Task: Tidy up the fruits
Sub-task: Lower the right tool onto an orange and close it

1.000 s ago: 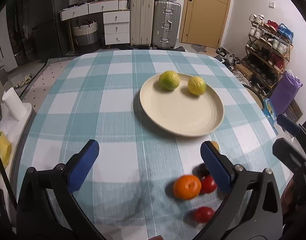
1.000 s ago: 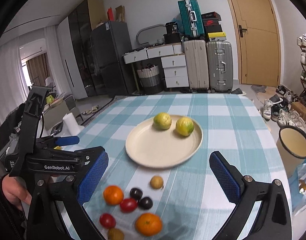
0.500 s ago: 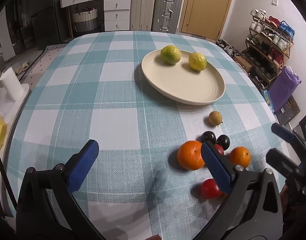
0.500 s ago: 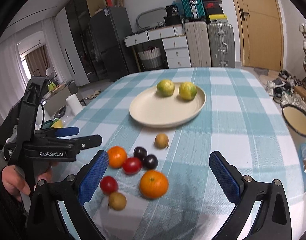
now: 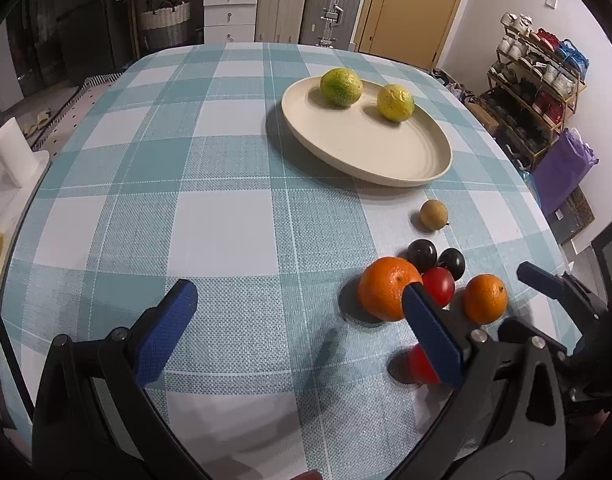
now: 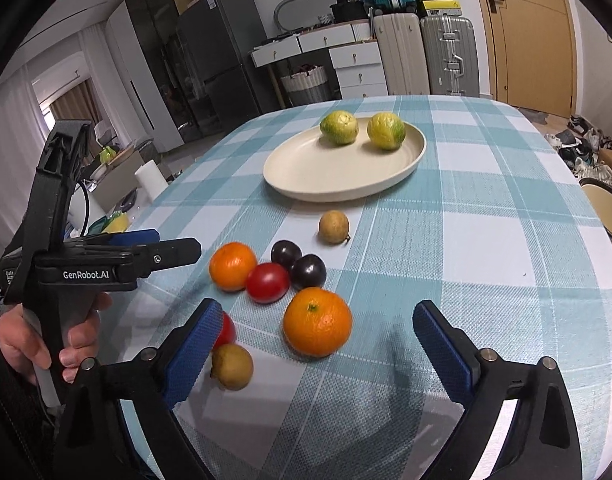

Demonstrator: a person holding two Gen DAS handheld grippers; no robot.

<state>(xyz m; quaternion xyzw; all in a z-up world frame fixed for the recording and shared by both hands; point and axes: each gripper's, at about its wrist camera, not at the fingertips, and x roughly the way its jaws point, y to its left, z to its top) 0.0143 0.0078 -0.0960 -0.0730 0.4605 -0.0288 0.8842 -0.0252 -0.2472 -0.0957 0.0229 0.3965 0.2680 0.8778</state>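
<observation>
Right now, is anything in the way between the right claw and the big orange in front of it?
Nothing visible. The right claw is closing, with the big orange just ahead of its gap and only bare tablecloth between.

A cream plate [image 6: 290, 176] rests flat on the checked cloth and carries two yellow-green citrus fruits [image 6: 339, 127] side by side at its far edge. Nearer, off the plate, lies a loose cluster: two oranges [image 6: 317, 321], two red tomatoes [image 6: 267, 282] (one partly hidden), and two dark plums [image 6: 308, 271] touching each other. Two small brown fruits [image 6: 334, 227] lie apart, one just beside the plate, one nearest the camera.
</observation>
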